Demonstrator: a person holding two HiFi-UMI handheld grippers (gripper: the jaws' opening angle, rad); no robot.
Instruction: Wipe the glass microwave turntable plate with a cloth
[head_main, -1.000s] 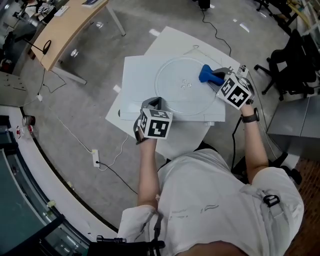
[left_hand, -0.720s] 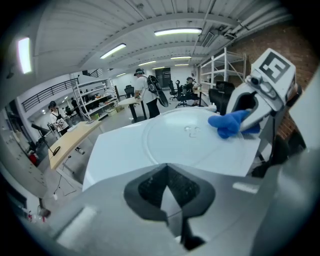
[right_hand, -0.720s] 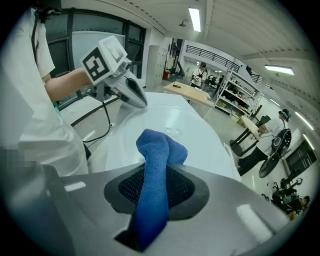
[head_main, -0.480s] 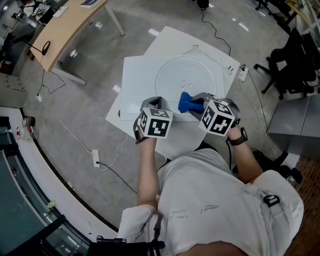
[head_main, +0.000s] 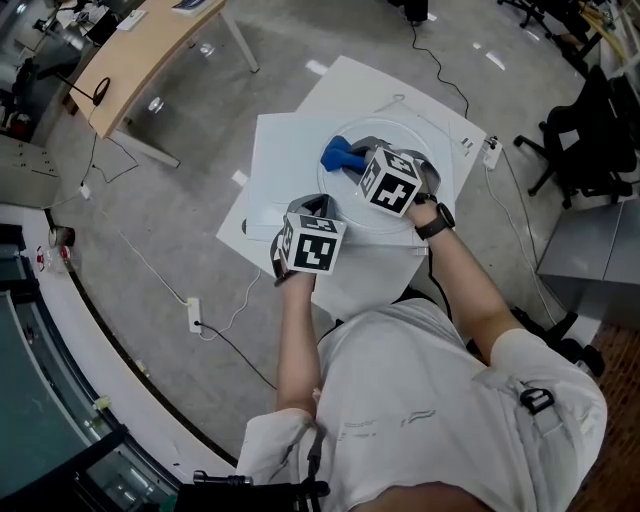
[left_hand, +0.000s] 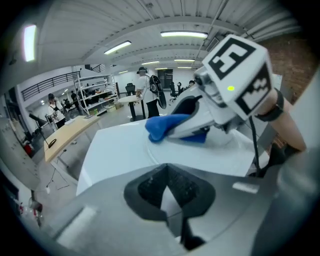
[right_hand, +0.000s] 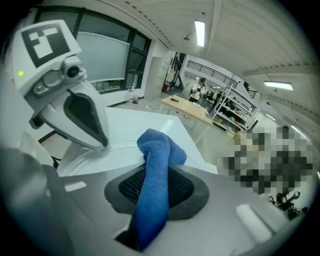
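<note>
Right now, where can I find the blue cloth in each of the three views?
Head view: the blue cloth is upper centre, over the plate's left part.
Left gripper view: the cloth is at the centre, just above the middle.
Right gripper view: the cloth is lower centre, clamped in the right tool.
Shared landmark: the glass plate.

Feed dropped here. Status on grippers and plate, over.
Right gripper shut on blue cloth, cloth on glass plate. Left gripper jaws together at plate's near rim, grip unclear. Nothing blocking.
</note>
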